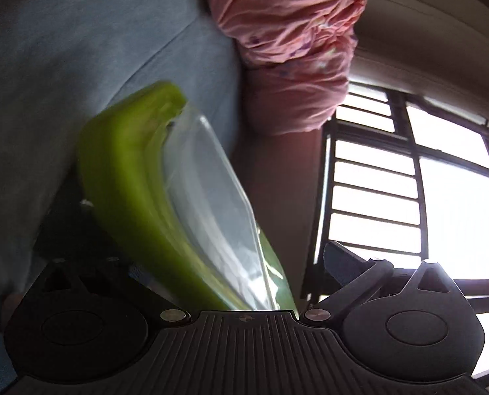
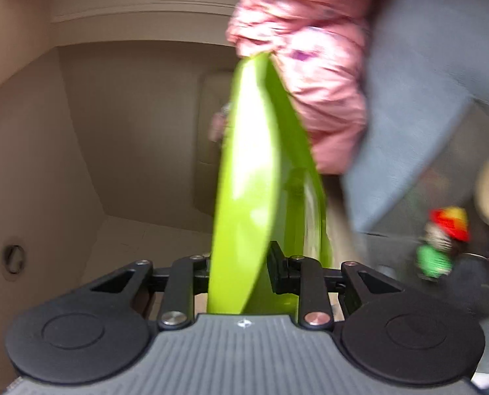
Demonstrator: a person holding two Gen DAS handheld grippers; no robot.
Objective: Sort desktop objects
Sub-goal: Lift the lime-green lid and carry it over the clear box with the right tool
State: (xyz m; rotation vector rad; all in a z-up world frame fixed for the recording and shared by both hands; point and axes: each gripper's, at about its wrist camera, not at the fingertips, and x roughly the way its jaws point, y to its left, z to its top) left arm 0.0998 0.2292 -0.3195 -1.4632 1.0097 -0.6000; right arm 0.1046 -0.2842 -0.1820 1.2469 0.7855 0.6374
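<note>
Right gripper (image 2: 237, 273): closing narrowly on the green case (image 2: 244, 181), lifting it upright
Left gripper (image 1: 244, 283): grip unclear, the case (image 1: 129, 164) is lying between its jaws
Advice: keeping both holds steady while carrying

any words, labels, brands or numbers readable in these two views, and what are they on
None can be read in either view.
green container: plain, no print visible.
clear lid on it: no label visible.
pink sleeve: small coloured pattern, blurred, no letters.
small colourful items at right: too blurred to tell any text.
</note>
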